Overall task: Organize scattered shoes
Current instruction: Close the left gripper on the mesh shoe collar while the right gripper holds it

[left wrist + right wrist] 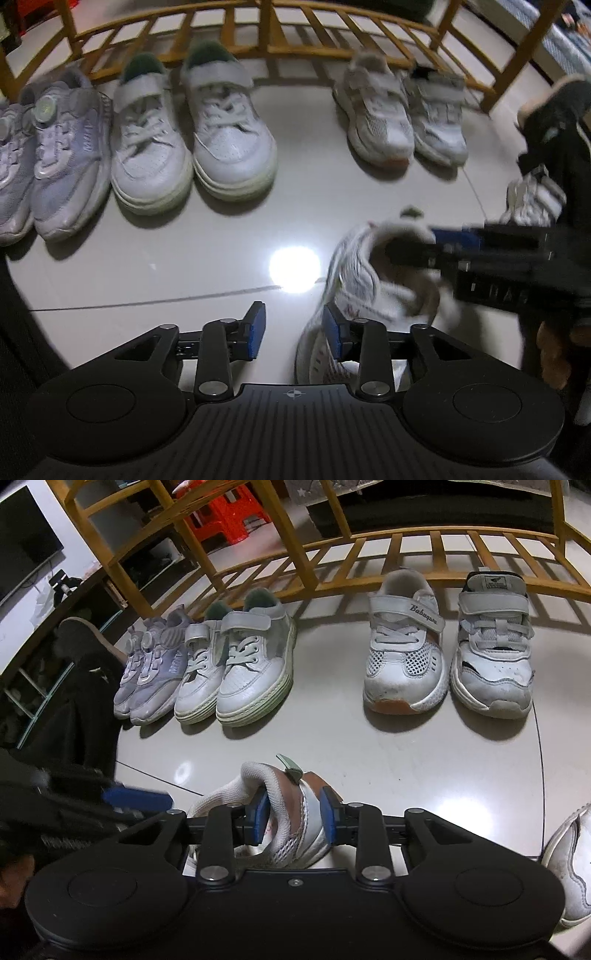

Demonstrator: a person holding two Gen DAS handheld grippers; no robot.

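Note:
A white mesh sneaker with pink trim (pixel 291 834) lies tilted on the pale tiled floor. My right gripper (pixel 293 816) is shut on it, one blue pad inside the collar and the other on the outer side wall. In the left wrist view that same sneaker (pixel 354 280) lies at lower right, with the right gripper's fingers (pixel 417 251) reaching into its opening. My left gripper (pixel 293 328) is open just left of the sneaker. Only bare floor shows between its pads, and its right pad sits against the sneaker's side.
Along a wooden rack (pixel 406 554) stand a purple pair (pixel 151 672), a white pair with green heels (pixel 236 672), a white mesh shoe (pixel 404 653) and a white-and-dark shoe (pixel 493 653). Another white shoe (pixel 572 864) lies at the right edge. A dark fuzzy boot (pixel 554 122) sits far right.

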